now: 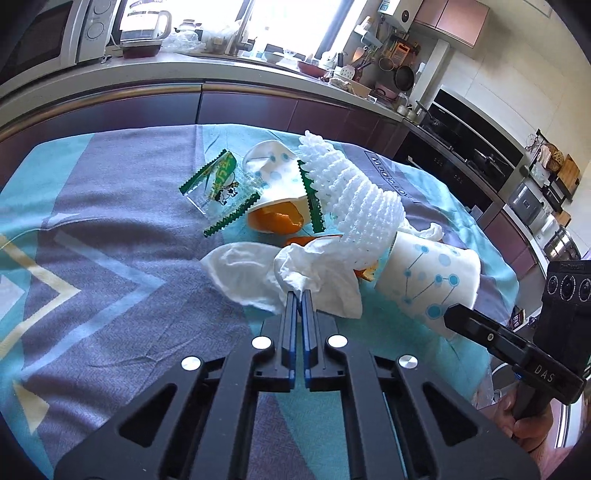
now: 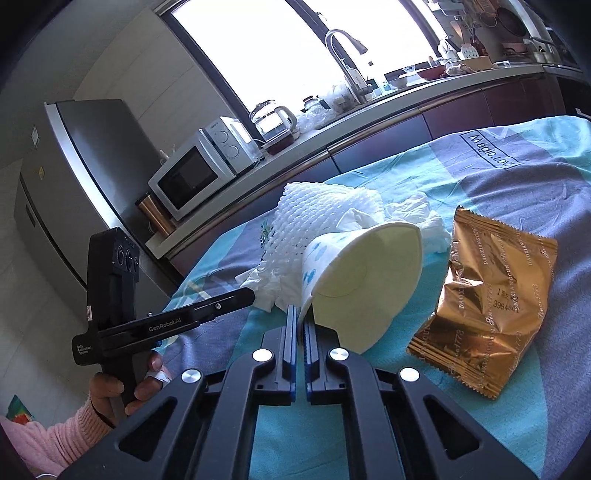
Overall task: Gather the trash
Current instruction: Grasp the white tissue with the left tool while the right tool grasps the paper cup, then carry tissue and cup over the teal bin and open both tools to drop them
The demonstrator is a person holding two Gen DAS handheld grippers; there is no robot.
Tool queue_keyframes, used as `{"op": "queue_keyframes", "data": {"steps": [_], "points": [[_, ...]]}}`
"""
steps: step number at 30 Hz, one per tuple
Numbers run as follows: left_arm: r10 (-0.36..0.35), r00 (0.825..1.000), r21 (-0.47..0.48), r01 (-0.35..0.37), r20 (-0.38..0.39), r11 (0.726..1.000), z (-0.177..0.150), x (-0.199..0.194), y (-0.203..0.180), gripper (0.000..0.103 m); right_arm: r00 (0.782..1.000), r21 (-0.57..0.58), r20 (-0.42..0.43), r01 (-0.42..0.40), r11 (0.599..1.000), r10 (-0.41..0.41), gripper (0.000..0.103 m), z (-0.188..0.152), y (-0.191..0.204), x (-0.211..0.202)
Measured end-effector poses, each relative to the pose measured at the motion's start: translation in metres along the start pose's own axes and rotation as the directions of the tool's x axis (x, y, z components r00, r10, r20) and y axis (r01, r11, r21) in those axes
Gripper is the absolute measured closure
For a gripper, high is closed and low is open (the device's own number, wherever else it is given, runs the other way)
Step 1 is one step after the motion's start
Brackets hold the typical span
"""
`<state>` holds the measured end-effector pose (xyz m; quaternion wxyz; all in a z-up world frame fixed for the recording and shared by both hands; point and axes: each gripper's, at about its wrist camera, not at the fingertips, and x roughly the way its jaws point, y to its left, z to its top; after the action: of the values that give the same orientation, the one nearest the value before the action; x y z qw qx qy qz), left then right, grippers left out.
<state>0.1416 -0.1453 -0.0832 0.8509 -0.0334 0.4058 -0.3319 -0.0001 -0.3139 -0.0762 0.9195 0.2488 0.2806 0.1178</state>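
Trash lies on a blue and grey tablecloth [image 1: 110, 258]. My left gripper [image 1: 299, 295] is shut on a crumpled white tissue [image 1: 314, 277]. Beyond it lie a white foam fruit net [image 1: 354, 192], orange peel [image 1: 277, 221], a tipped dotted paper cup [image 1: 273, 173] and a green-edged clear wrapper [image 1: 218, 188]. My right gripper [image 2: 300, 314] is shut on the rim of a second dotted paper cup [image 2: 365, 280] lying on its side; the cup also shows in the left wrist view [image 1: 428, 280]. A gold snack wrapper [image 2: 491, 295] lies to its right.
A kitchen counter [image 1: 221, 70] with a kettle [image 1: 144, 26], microwave [image 2: 192, 177] and sink tap [image 2: 347, 62] runs behind the table. A fridge [image 2: 66, 192] stands at the left. An oven [image 1: 461, 147] is at the right.
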Motion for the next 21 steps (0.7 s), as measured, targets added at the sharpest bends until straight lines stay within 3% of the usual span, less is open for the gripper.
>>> {"op": "queue_keyframes", "data": {"steps": [21], "points": [[0.085,0.987,-0.031,-0.081,0.136,0.996,-0.036,-0.112,0.037,0.100,0.984,-0.117,-0.084,-0.165,0.979,0.156,0.101,-0.003,0.066,0.026]]}}
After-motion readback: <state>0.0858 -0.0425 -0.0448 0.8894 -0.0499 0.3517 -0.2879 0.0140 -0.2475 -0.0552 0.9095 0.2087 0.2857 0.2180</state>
